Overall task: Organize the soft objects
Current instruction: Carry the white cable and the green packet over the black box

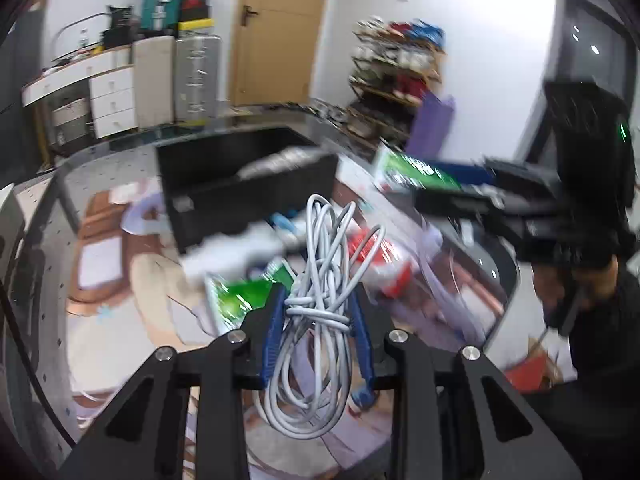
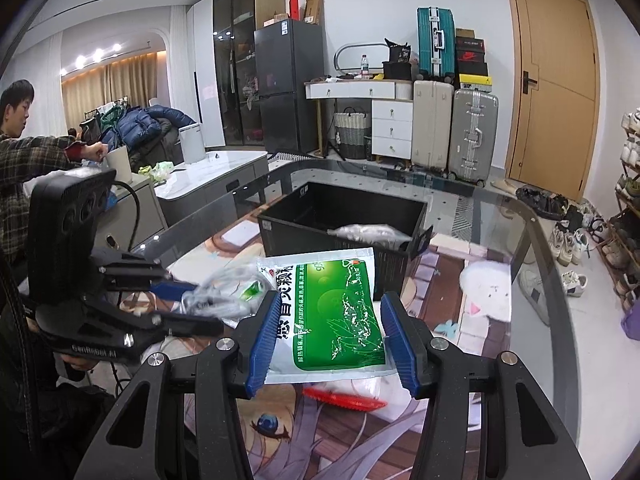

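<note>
Left gripper (image 1: 318, 312) pinches grey cable (image 1: 320, 280); background blurred.

Left gripper (image 1: 318, 312) clamps a grey cable bundle (image 1: 316, 280).
Black bin (image 1: 224, 184) beyond; right gripper (image 1: 424, 188) holds a green packet (image 1: 416, 172).

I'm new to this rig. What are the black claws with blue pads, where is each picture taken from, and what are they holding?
Each claw is a hand-held two-finger gripper with a camera looking along its fingers; there is no robot arm. The left one's view shows the left gripper clamped on a grey cable bundle. The right one's view shows the right gripper gripping a green-and-white packet by its edges. Ahead, on the glass table, stands a black bin with a clear bag inside; a red item lies under the packet.
</note>
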### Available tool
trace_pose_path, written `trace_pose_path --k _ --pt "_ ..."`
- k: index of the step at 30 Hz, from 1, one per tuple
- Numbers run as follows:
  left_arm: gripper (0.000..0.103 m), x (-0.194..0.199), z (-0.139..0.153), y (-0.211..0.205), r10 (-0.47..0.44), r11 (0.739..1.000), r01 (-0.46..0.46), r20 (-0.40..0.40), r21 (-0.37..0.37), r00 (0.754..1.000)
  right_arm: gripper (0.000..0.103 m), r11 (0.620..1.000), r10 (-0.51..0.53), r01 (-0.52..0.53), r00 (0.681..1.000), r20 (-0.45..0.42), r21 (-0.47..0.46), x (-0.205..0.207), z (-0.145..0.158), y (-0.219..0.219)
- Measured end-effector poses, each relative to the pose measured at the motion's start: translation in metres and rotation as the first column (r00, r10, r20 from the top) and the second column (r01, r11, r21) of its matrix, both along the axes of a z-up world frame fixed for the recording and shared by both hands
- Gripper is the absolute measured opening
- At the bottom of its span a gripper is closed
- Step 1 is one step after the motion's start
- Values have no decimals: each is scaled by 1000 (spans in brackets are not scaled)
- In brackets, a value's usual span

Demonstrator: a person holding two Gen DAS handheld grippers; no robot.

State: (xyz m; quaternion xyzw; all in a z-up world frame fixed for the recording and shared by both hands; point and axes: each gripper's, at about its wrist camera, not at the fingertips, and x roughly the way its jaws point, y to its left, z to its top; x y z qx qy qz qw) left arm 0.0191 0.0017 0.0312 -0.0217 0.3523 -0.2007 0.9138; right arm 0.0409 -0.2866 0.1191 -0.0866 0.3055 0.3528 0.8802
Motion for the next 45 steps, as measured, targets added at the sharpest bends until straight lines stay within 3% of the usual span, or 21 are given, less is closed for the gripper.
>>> trace_pose_path --k 16,26,31,37,45 --pt "30 54 24 27 190 982 -189 41 -23 981 52 994 -111 111 994 -9 2 39 23 20" --pt "30 99 22 32 239 971 -239 11 5 971 52 990 -136 135 990 -45 -39 77 15 43" --pt "22 121 13 29 236 972 -236 9 17 972 52 988 -148 144 988 -54 -62 98 8 52" --pt "22 140 -1 23 254 965 -253 -5 66 967 52 986 -147 141 987 -68 -84 114 -3 61" --pt "25 150 -8 24 278 959 -278 0 52 961 53 987 -140 133 987 -81 -86 131 -12 74"
